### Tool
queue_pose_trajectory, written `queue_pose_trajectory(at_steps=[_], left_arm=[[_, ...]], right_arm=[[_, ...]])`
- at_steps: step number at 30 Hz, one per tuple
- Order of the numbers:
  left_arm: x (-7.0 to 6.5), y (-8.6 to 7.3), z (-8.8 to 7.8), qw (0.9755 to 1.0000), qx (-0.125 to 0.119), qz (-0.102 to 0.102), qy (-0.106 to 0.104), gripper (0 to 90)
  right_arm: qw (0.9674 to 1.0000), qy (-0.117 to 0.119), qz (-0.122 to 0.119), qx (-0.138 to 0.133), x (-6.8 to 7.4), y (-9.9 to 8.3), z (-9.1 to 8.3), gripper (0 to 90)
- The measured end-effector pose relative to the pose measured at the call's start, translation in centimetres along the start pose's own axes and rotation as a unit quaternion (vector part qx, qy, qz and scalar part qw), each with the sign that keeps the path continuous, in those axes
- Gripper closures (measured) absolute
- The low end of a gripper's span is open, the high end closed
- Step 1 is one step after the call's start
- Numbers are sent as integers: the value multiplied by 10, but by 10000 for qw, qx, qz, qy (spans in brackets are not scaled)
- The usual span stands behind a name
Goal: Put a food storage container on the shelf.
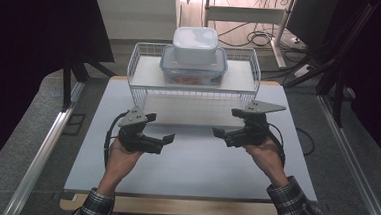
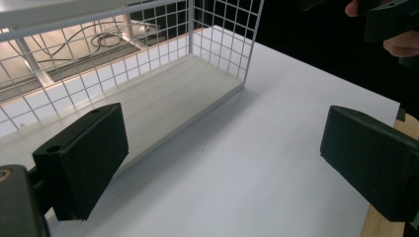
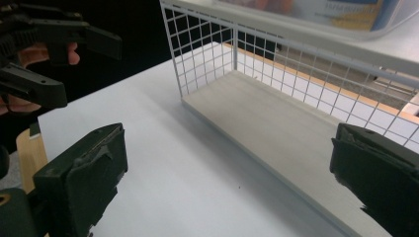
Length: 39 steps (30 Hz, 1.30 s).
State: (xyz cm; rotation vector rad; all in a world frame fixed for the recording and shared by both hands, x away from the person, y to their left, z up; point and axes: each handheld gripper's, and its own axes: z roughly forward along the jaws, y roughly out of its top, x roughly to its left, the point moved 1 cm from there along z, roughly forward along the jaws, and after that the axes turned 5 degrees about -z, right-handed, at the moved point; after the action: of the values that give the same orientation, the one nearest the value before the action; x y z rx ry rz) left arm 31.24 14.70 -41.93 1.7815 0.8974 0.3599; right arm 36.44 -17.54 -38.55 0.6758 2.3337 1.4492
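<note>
We note a white wire rack (image 1: 195, 85) standing upright at the far middle of the table. On its top shelf sits a clear lidded container (image 1: 193, 67) with a blue-rimmed lid and orange contents, and a smaller white lidded box (image 1: 195, 45) is stacked squarely on it. The lower shelf is bare.

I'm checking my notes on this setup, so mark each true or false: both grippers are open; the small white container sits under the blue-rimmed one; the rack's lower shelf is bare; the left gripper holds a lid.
1. Both the left gripper and the right gripper are open. True.
2. The white container sits under the blue-rimmed container. False: it is stacked on top.
3. The wire rack has a bare lower shelf. True.
4. The left gripper holds a lid. False: its jaws are empty.
</note>
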Motion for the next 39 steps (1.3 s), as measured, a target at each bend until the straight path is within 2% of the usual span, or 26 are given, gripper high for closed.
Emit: queue_pose_trajectory(at_steps=[13,18,31,39], left_arm=[[-3,-19,2,9999,145,-94,14,40],[-3,-24,-2,9998,142,-101,66,40],[-1,-40,-5,9995,218,-163,152,41],[0,-52,-9,9992,219,-270,179,41]], right_arm=[[10000,6,2,31,4,-15,-8,4],[9999,-10,101,-9,2,-21,-12,4],[9997,-185,78,143,3,-34,-19,1],[9996,-165,43,231,6,-44,-20,1]])
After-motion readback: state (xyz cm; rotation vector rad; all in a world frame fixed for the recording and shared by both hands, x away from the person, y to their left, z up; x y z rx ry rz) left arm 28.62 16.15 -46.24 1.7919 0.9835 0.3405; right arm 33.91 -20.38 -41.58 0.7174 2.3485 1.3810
